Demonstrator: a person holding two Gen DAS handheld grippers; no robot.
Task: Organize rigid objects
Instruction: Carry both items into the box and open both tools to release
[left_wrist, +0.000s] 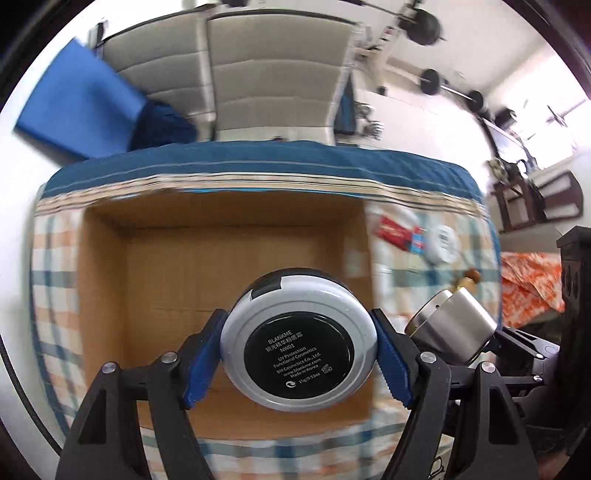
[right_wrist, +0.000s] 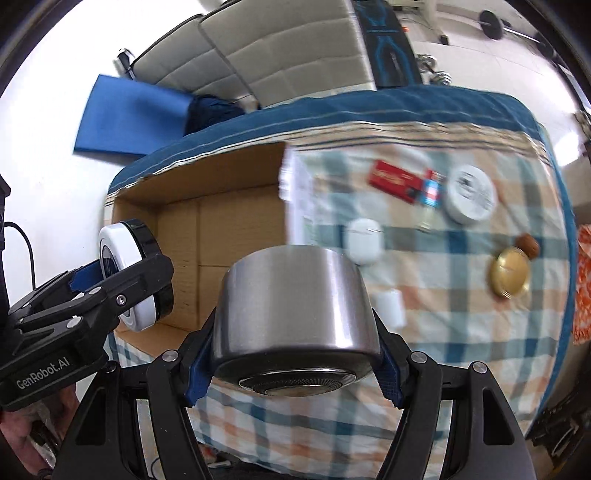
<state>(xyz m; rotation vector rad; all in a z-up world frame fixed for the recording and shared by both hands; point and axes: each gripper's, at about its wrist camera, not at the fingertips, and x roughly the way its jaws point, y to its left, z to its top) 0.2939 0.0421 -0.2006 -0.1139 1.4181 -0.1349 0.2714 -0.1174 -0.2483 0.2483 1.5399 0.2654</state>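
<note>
The compact (left_wrist: 298, 352), gripped edge-on by the left gripper (left_wrist: 298, 354), hangs low in the frame over the open cardboard box (left_wrist: 103, 295); its black base label reads "BLANKME", "NW01", "UV Protection", "Made in Korea". The right gripper (right_wrist: 295, 354) is clamped on a steel cylinder (right_wrist: 295, 302) at centre; the left gripper's body reads "GenRobot.AI" at lower left

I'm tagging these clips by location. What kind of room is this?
Probably a home living room: a grey sofa behind a cloth-covered table, and barbell weights on the floor beyond.
</note>
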